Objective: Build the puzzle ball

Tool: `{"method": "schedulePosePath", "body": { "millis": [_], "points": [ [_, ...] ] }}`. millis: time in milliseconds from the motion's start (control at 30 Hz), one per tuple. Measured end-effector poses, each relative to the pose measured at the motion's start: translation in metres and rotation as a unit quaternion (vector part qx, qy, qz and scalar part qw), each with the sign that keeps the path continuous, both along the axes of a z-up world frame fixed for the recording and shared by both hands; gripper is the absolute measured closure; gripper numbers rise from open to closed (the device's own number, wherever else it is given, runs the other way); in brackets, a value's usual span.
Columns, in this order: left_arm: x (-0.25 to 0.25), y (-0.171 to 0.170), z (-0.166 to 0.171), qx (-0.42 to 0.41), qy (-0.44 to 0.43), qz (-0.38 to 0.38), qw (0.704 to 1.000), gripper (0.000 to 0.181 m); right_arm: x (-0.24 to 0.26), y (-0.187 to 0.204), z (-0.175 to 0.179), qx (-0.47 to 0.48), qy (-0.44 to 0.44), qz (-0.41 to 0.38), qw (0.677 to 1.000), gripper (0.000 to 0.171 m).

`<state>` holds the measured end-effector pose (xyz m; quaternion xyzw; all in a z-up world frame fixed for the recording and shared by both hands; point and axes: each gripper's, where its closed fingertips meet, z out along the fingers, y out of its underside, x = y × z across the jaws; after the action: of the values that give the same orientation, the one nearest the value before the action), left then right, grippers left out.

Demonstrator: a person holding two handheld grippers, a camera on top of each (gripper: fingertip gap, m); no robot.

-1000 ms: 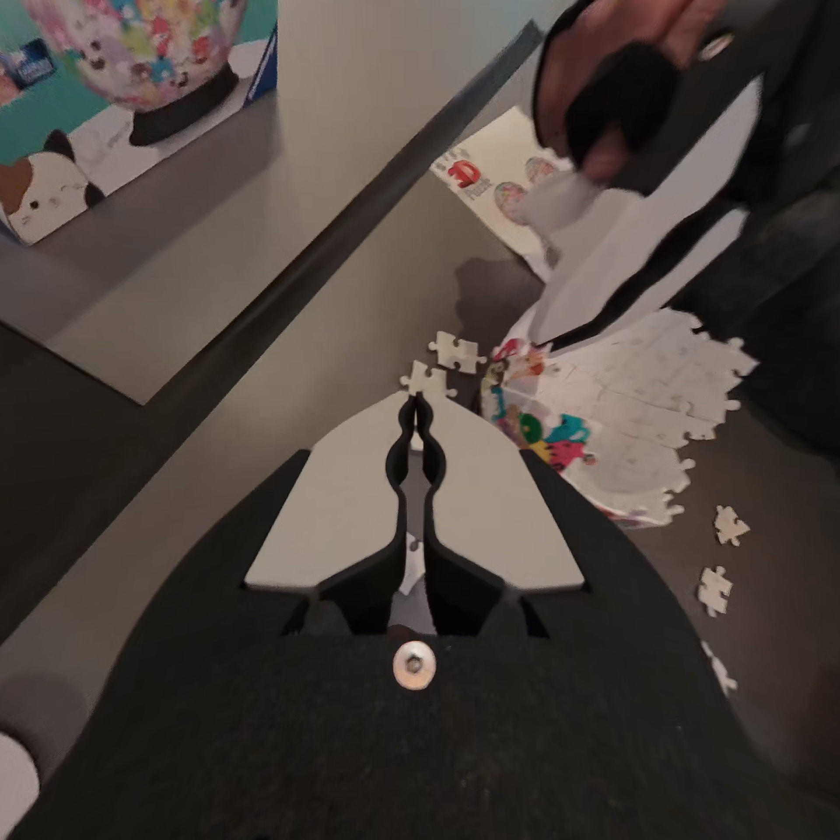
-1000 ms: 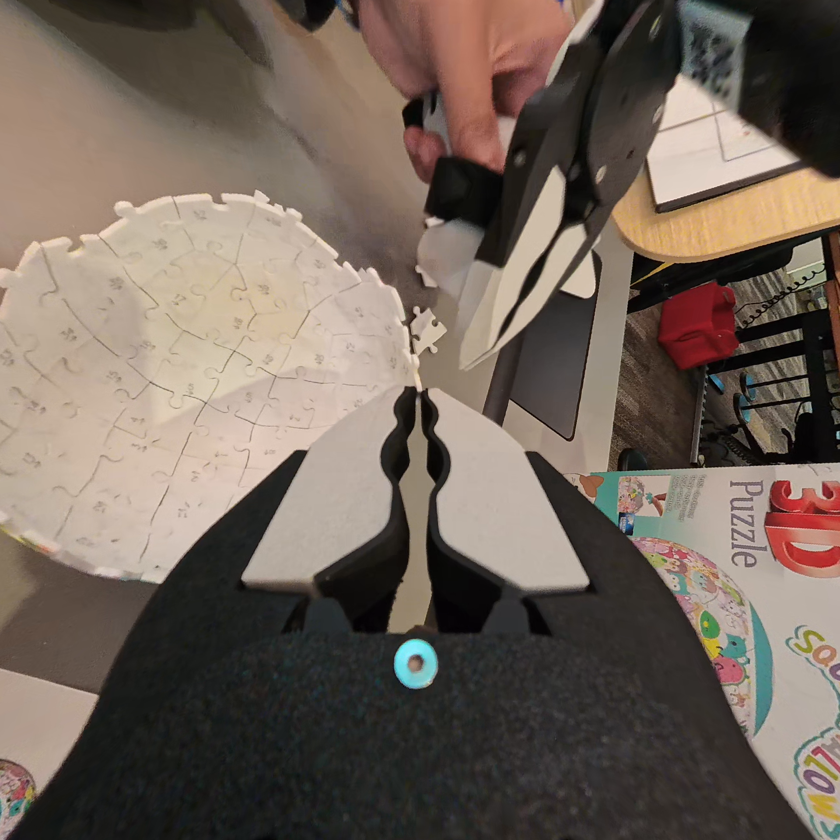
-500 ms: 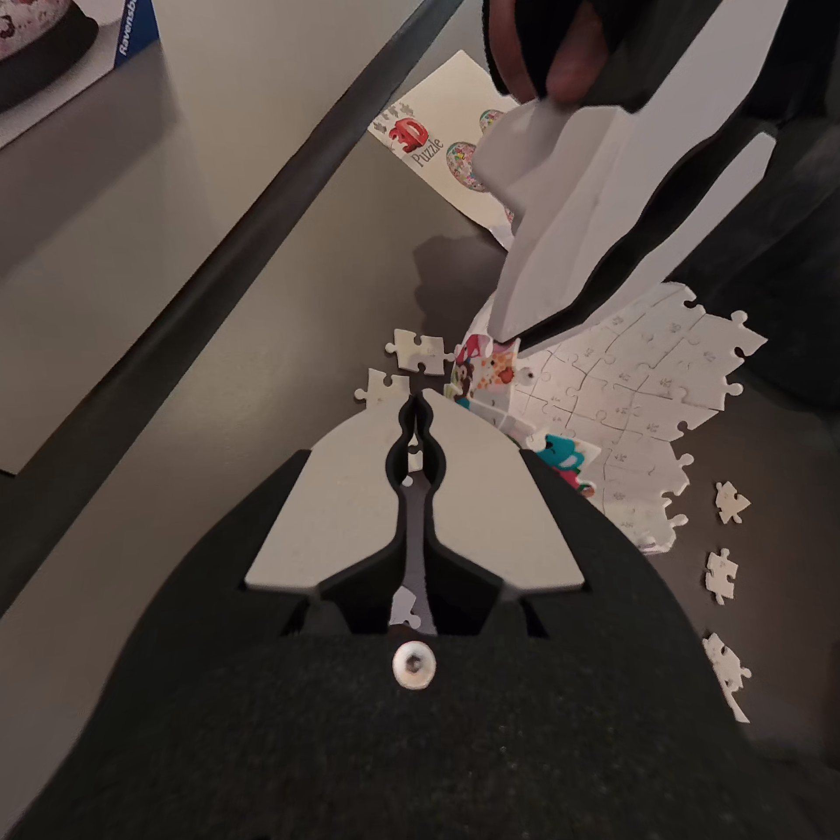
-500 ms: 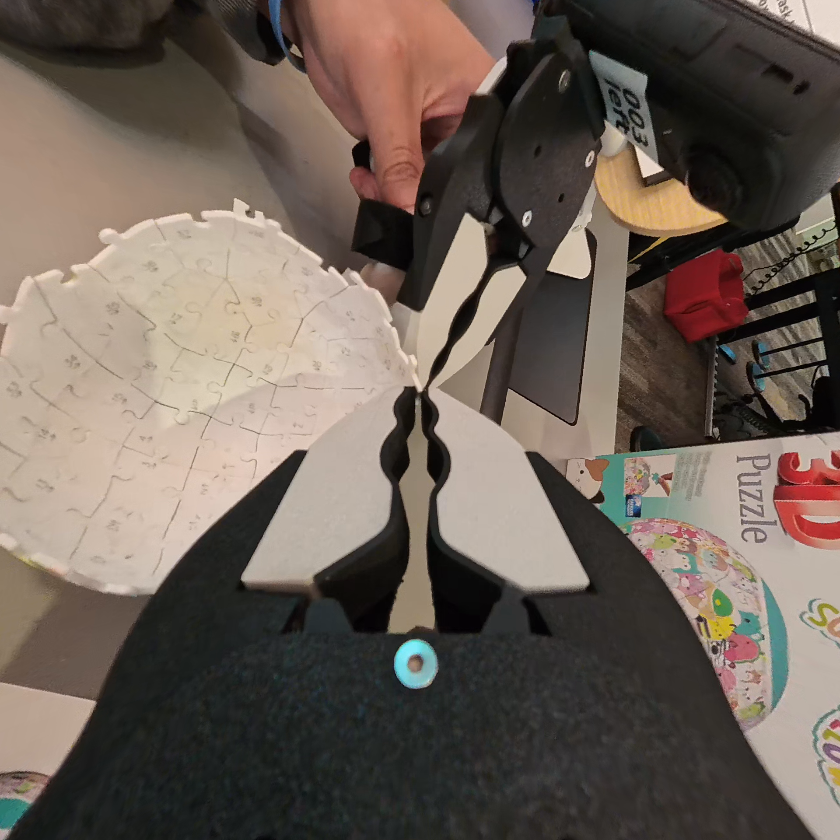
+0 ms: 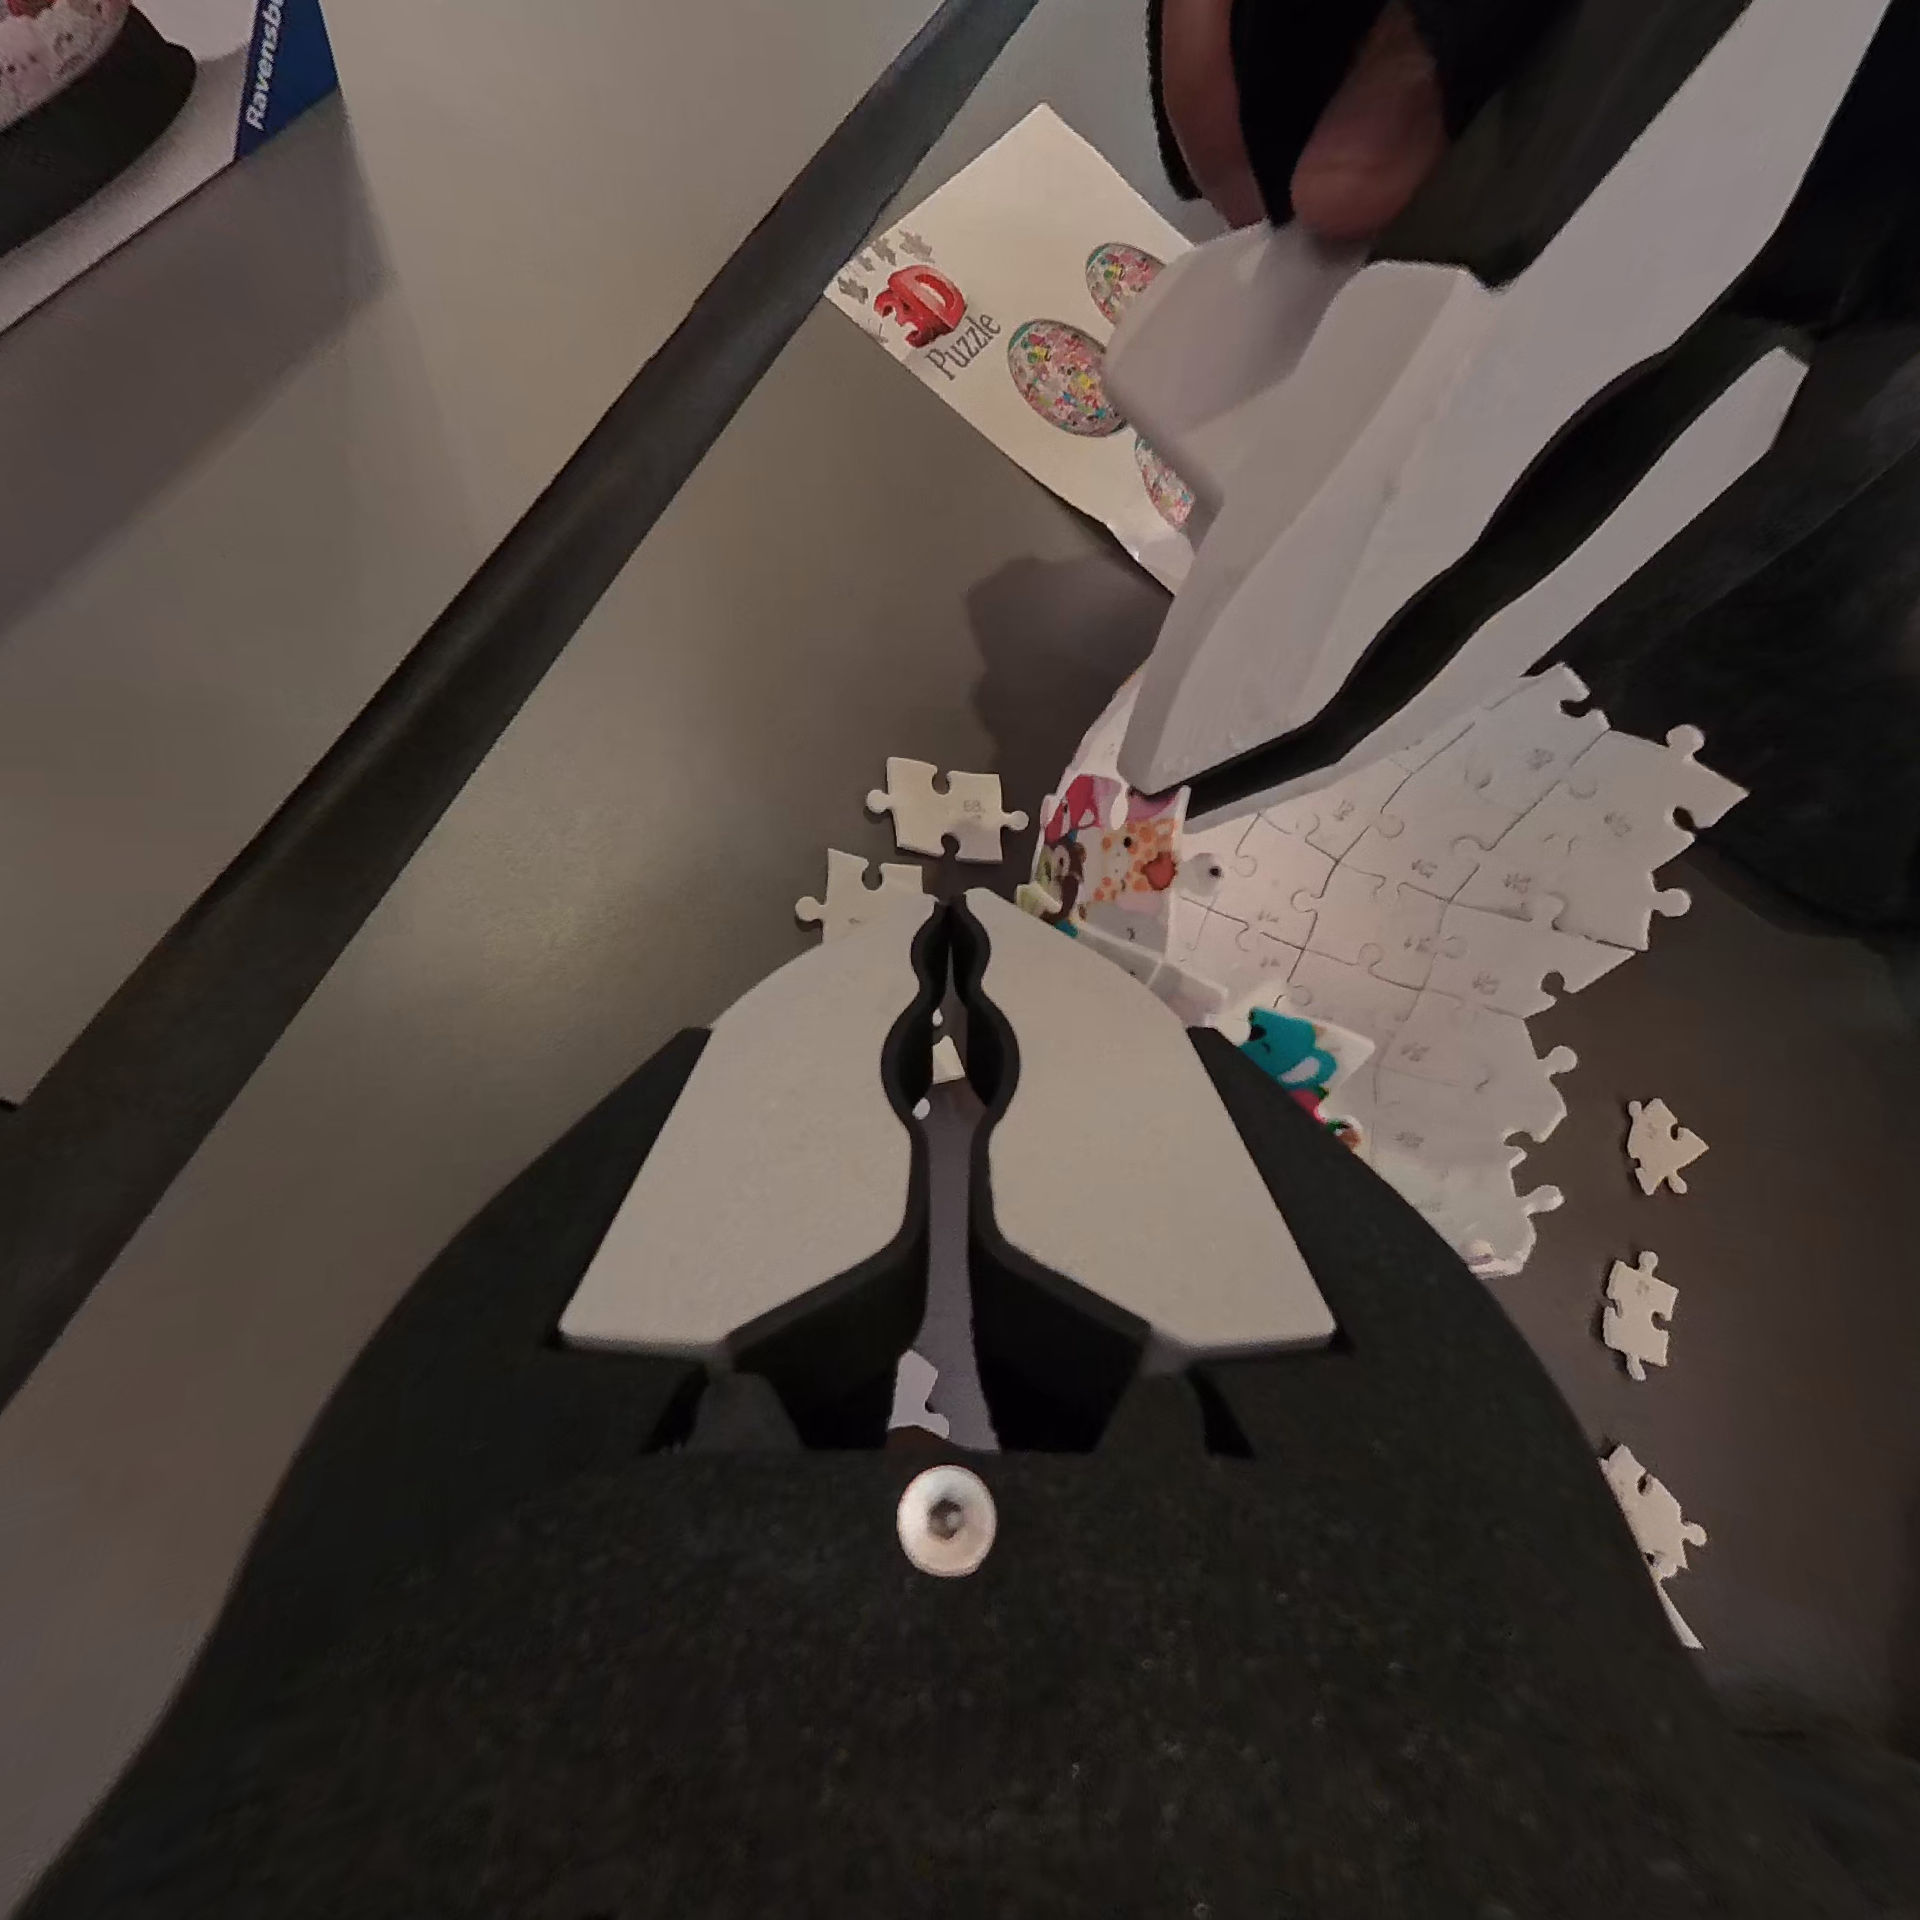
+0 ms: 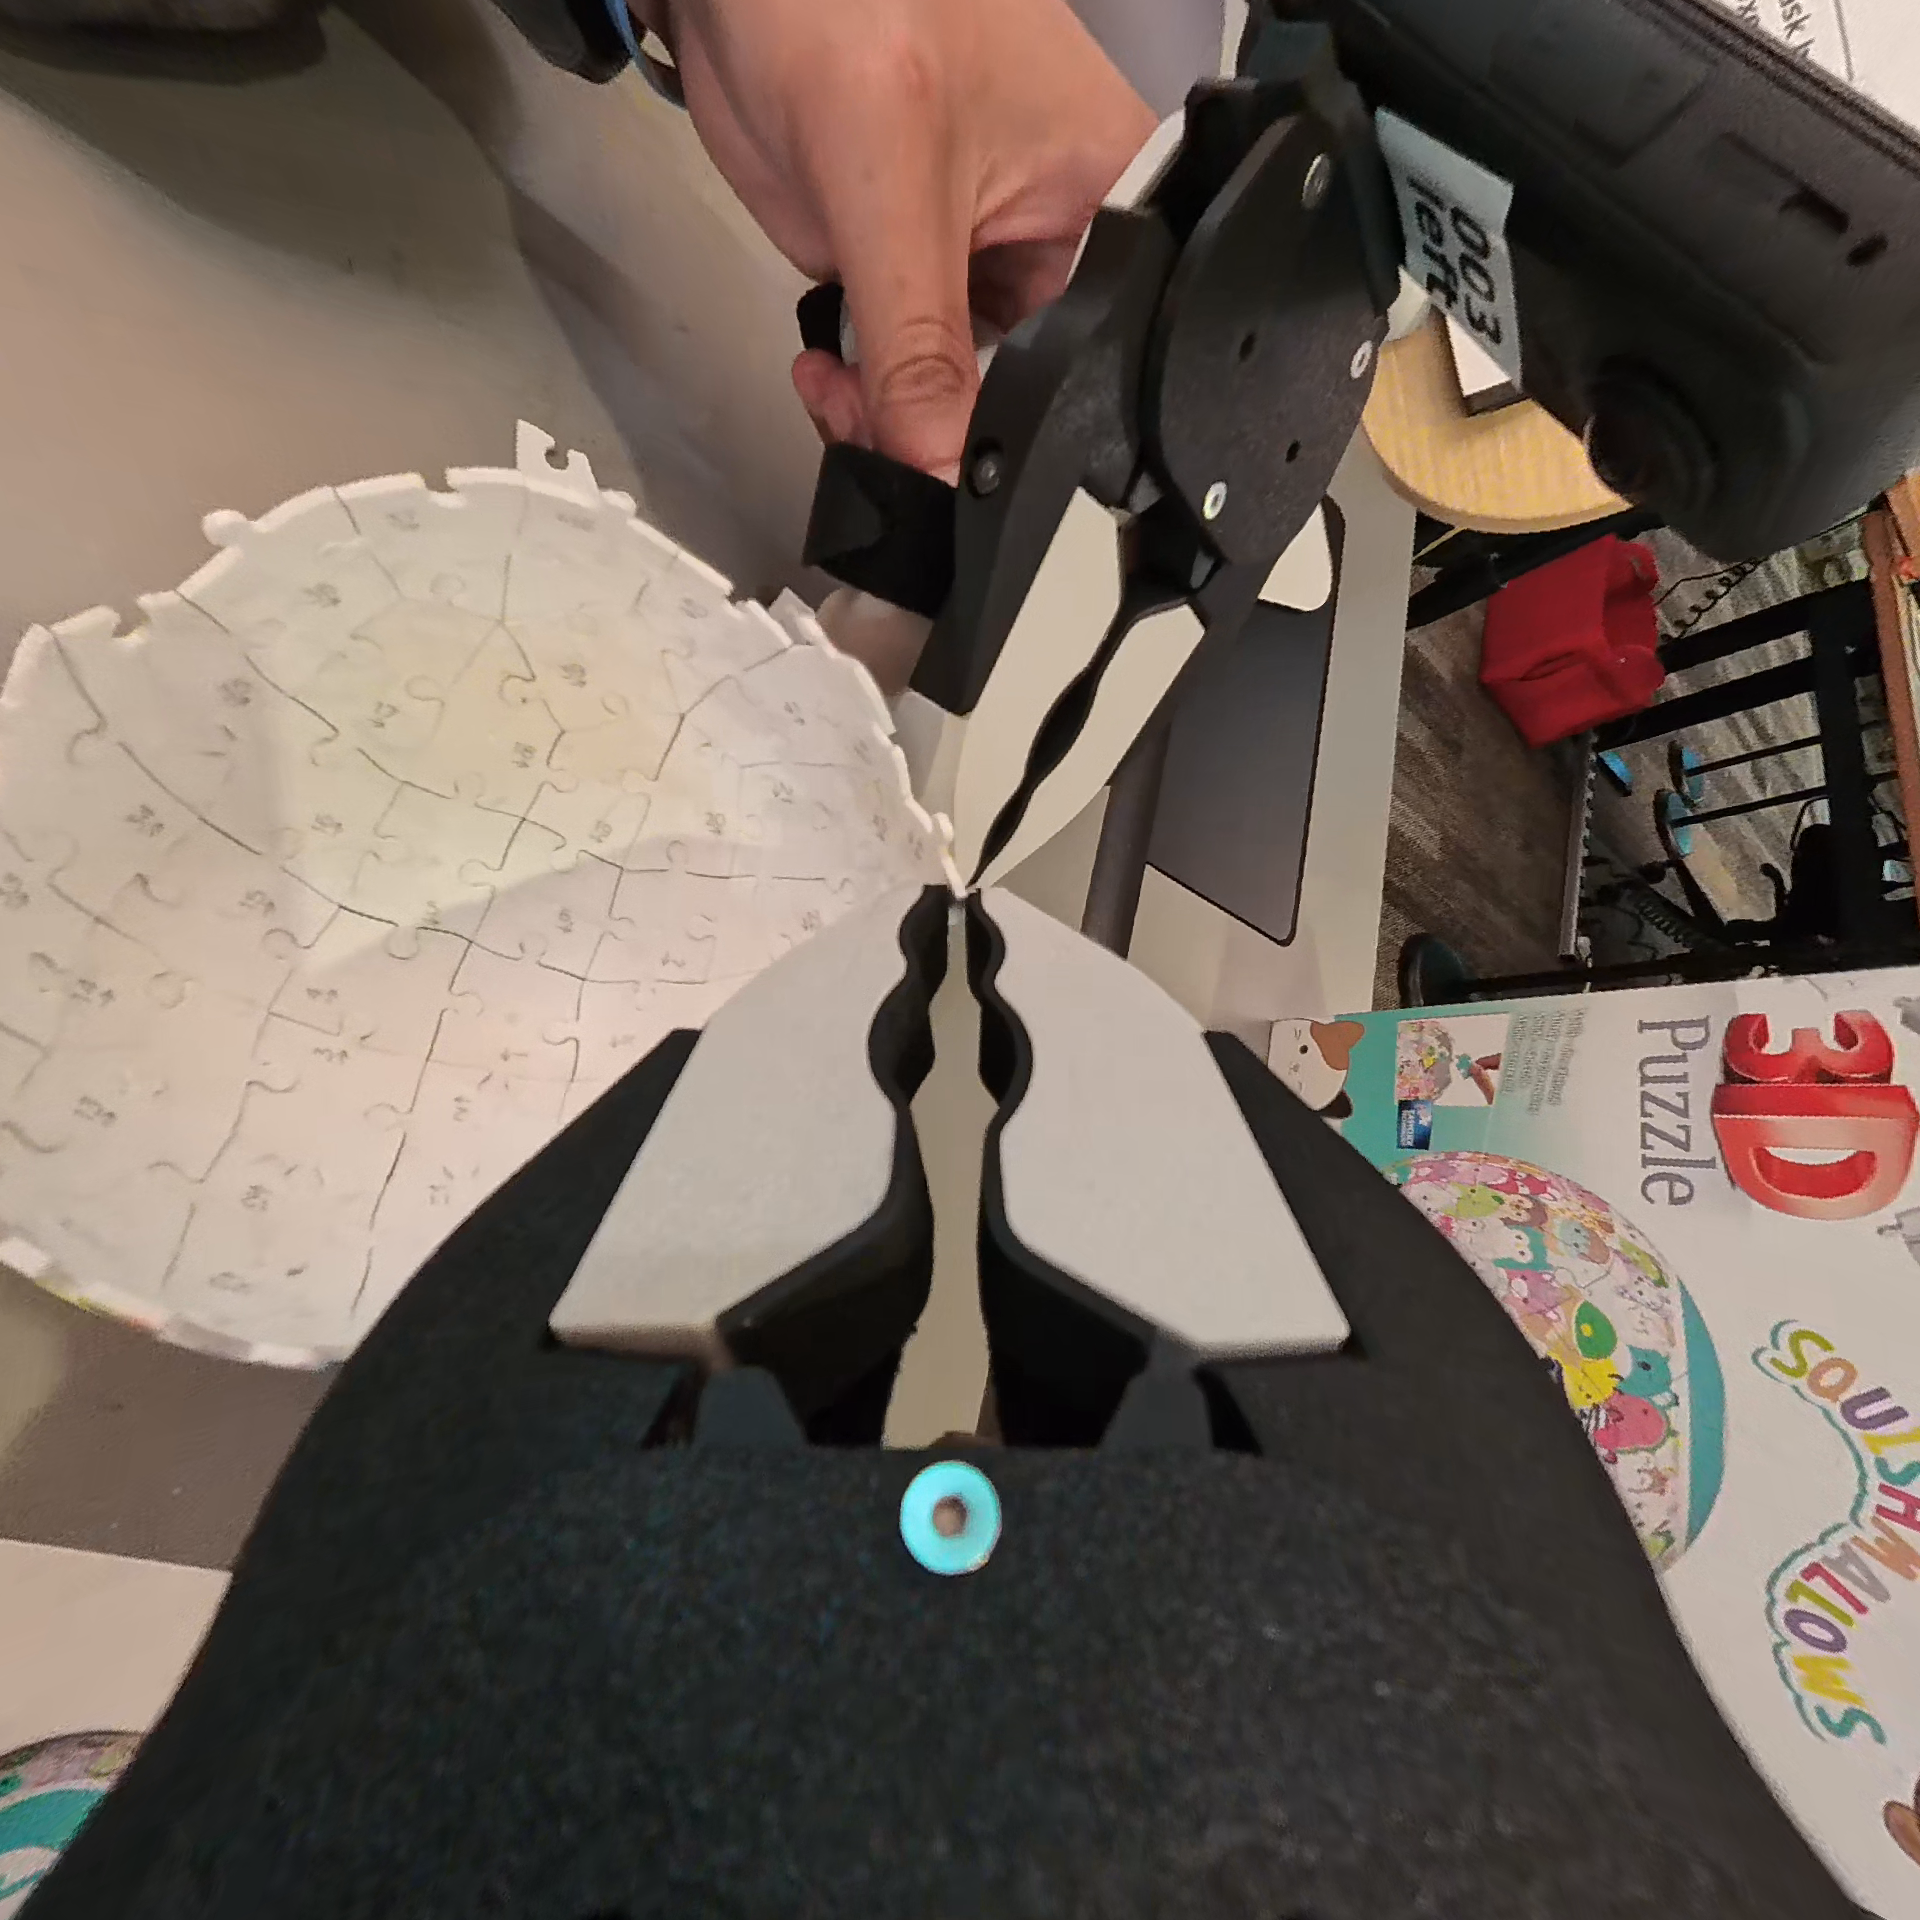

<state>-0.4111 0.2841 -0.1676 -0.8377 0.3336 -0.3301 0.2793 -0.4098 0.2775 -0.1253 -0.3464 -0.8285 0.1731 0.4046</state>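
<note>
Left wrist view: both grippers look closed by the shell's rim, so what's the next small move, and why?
Probably open the left gripper and lower it over the loose piece just beyond its tips. It is shut and seemingly empty, while the right gripper rests shut at the rim of the half-built shell.
</note>
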Motion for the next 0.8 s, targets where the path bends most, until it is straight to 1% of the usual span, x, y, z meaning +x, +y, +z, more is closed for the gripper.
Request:
{"method": "schedulePosePath", "body": {
  "millis": [233, 400, 467, 533, 600, 633, 667, 700, 800],
  "points": [
    [0.0, 0.001, 0.001, 0.004, 0.005, 0.001, 1.0, 0.181, 0.003, 0.0, 0.011, 0.005, 0.005, -0.003, 1.0, 0.167],
    [0.0, 0.001, 0.0, 0.005, 0.008, 0.002, 1.0, 0.181, 0.007, -0.002, 0.019, 0.003, 0.008, -0.004, 1.0, 0.159],
    [0.0, 0.001, 0.0, 0.005, 0.007, 0.002, 1.0, 0.181, 0.011, -0.001, 0.03, -0.009, 0.017, -0.01, 1.0, 0.156],
    [0.0, 0.001, -0.001, 0.005, 0.008, 0.002, 1.0, 0.181, 0.018, 0.003, 0.04, -0.034, 0.021, -0.029, 0.999, 0.148],
    [0.001, 0.001, -0.002, 0.004, 0.009, 0.002, 1.0, 0.181, 0.028, 0.007, 0.043, -0.066, 0.002, -0.051, 0.997, 0.146],
    [0.001, 0.002, -0.003, 0.005, 0.009, 0.002, 1.0, 0.181, 0.035, 0.007, 0.041, -0.081, -0.016, -0.058, 0.995, 0.147],
    [0.001, 0.002, -0.004, 0.005, 0.009, 0.002, 1.0, 0.181, 0.042, 0.005, 0.039, -0.092, -0.034, -0.063, 0.993, 0.154],
    [0.002, 0.002, -0.004, 0.006, 0.01, 0.002, 1.0, 0.181, 0.051, 0.002, 0.035, -0.098, -0.058, -0.062, 0.992, 0.17],
    [0.004, 0.003, -0.007, 0.004, 0.01, -0.001, 1.0, 0.181, 0.072, -0.003, 0.022, -0.08, -0.113, -0.073, 0.988, 0.171]
  ]
}}
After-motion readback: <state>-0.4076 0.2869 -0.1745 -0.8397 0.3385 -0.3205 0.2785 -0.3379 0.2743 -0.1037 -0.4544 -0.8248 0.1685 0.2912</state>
